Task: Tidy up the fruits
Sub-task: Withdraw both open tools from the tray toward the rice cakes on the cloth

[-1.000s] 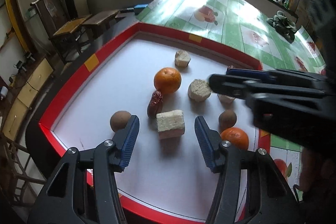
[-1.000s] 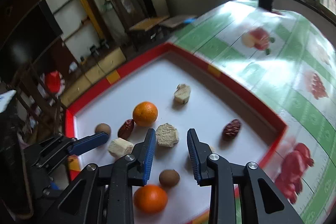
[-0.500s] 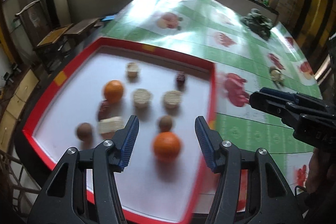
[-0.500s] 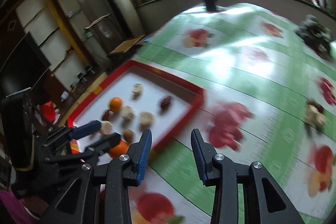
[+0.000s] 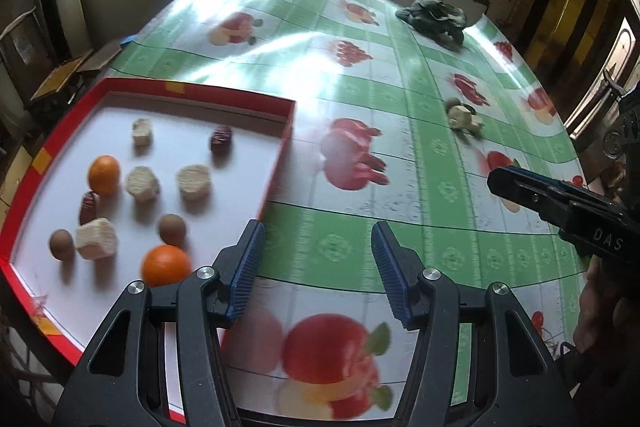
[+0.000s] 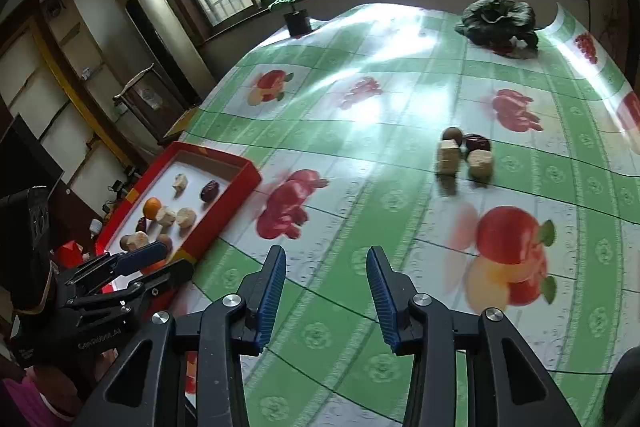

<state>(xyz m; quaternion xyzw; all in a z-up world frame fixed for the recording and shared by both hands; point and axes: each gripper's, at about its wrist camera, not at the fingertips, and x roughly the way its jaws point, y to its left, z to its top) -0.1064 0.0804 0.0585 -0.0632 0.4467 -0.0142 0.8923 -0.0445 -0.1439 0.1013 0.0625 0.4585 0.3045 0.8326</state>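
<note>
Swinging away from the red-rimmed tray [image 5: 286, 131], both wrist views now look out over the green fruit-print tabletop [image 5: 400, 131]; a second ago both claws hung right over the tray's white floor, and that floor has since slid to the left side of each frame. I read this as one drop-off finished and the next fetch begun. At the left of the left wrist view the tray holds two glossy round oranges [image 5: 104, 174], several pale, rough, crumbly-looking chunks [image 5: 193, 181], some drum-shaped and one blocky, dull brown egg-shaped fruits [image 5: 172, 229] and dark red wrinkled dates [image 5: 221, 143]. In the lower middle the left claw [image 5: 316, 267] stands moderately open with nothing between its ribbed blue pads, as it did before. At the right edge the right claw shows as a dark bar. In its own view the right claw [image 6: 326, 291] is empty and its jaws are opening, wider than a second ago. Right of centre there, well apart from the tray, waits a small cluster [image 6: 466, 155] on the slick cloth: two pale cubes, a brown round fruit and a dark date, touching or nearly so.
</note>
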